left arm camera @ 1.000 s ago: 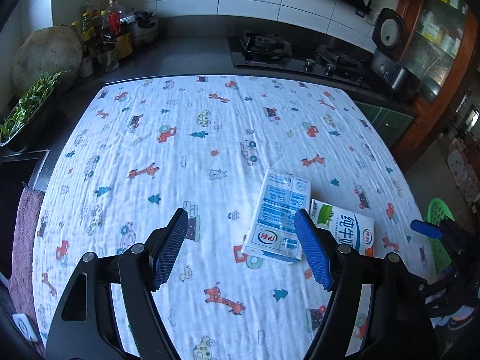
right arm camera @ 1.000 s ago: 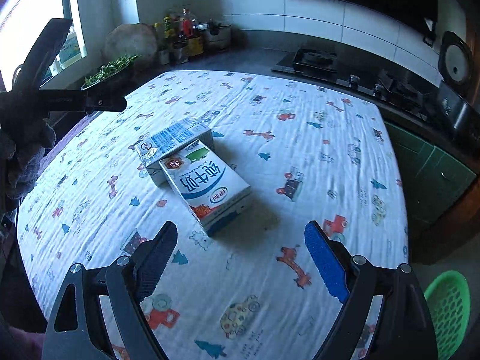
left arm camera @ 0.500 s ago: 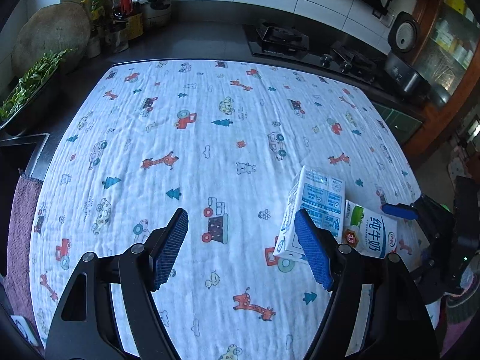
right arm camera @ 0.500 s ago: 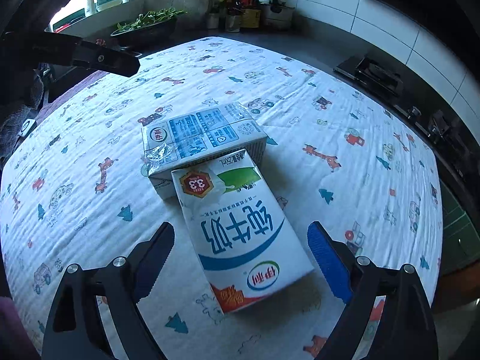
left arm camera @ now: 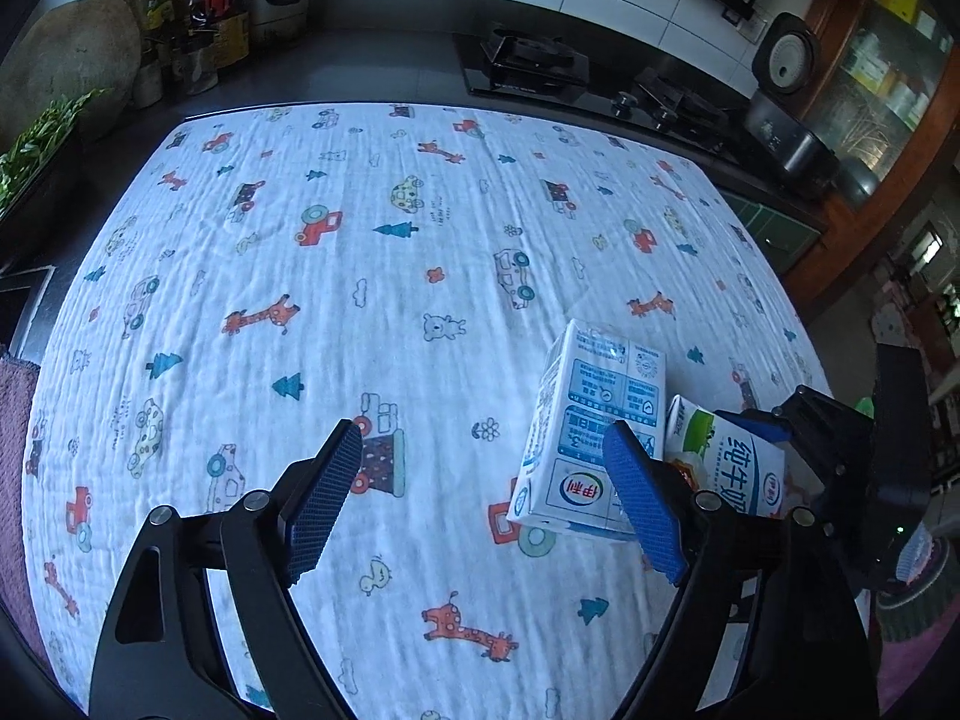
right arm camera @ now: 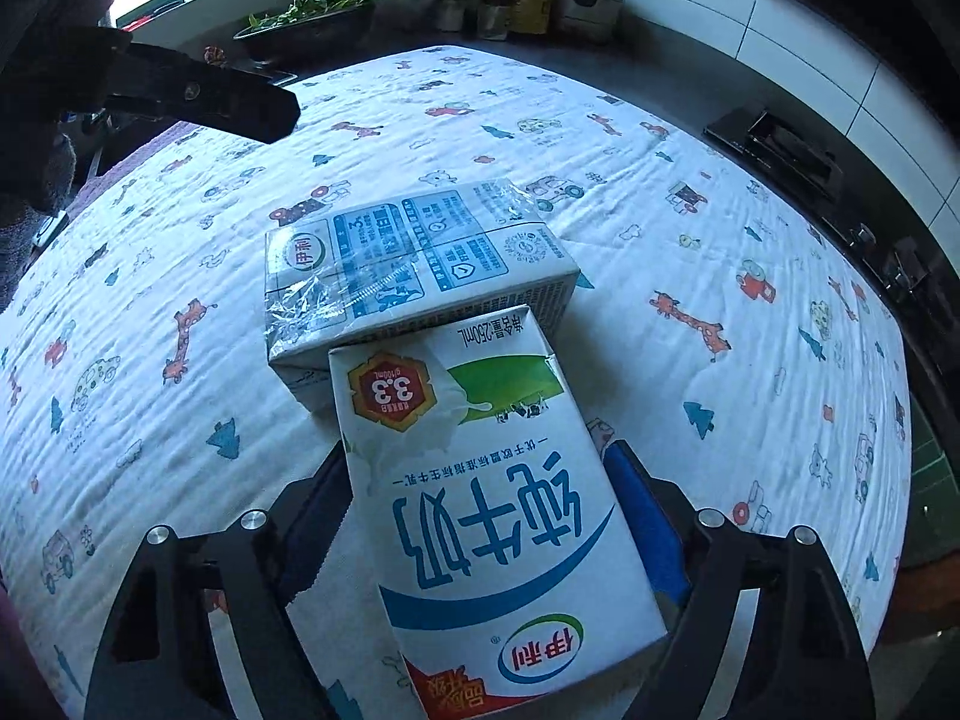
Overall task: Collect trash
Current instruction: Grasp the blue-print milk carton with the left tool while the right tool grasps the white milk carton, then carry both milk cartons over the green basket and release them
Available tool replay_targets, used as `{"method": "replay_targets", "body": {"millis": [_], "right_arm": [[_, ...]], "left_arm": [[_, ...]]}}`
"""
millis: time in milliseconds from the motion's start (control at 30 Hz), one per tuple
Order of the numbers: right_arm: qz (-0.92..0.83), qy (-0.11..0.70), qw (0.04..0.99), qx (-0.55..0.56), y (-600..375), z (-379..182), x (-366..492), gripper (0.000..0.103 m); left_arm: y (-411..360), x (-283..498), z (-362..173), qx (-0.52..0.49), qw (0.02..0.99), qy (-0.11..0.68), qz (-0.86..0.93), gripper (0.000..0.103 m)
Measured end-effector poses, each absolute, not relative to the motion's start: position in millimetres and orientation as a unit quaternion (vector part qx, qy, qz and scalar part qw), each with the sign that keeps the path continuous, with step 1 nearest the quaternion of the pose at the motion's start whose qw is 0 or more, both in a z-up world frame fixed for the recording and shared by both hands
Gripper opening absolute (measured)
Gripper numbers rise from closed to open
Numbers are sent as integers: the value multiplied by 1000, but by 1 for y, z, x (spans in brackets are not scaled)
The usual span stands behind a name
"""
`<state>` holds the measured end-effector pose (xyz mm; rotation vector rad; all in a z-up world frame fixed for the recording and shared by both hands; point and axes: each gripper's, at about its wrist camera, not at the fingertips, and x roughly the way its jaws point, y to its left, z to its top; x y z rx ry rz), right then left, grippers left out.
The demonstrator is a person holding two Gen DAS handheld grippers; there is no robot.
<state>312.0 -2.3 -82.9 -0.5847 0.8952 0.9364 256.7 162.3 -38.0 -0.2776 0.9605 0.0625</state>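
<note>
My right gripper [right arm camera: 480,516] wide, fingers straddling near milk carton [right arm camera: 504,516]; pad contact unclear. Carton flat on patterned cloth [right arm camera: 690,300], touching second carton [right arm camera: 414,258] just beyond. My left gripper [left arm camera: 480,504] wide, empty, above cloth, left of cartons. Stove [left arm camera: 528,66] far.

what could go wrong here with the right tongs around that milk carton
1. The right tongs straddle the white milk carton with the green and blue print, jaws apparently not yet closed on it. Its far end touches the blue-panelled white carton, so lifting may drag that one.
2. Squeezing hard could crush the carton; any leftover milk would soil the white cartoon-print cloth.
3. The open left tongs hover beside the blue-panelled carton, so the two tools could collide.
</note>
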Motion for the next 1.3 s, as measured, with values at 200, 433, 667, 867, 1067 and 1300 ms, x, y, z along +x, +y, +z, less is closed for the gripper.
{"method": "replay_targets", "body": {"millis": [200,433,667,867,1067,1300], "right_arm": [[408,416,773,-251,-27,-74,305,70],[368,429,797,-213,-73,-62,299,68],[328,432,823,-171,-121,-49,289,68],[288,436,840,-146,-161,-44,278,68],[257,440,852,-122,-193,-43,268,68],[225,436,867,-90,-225,-39,257,68]], "left_arm": [[146,267,-43,-124,880,458,12,83],[114,287,-58,-81,877,473,-14,86],[94,307,-75,-49,871,489,-14,87],[88,316,-86,-34,868,494,-9,87],[83,318,-93,-43,865,499,-7,65],[67,302,-71,-44,879,474,-16,64]]}}
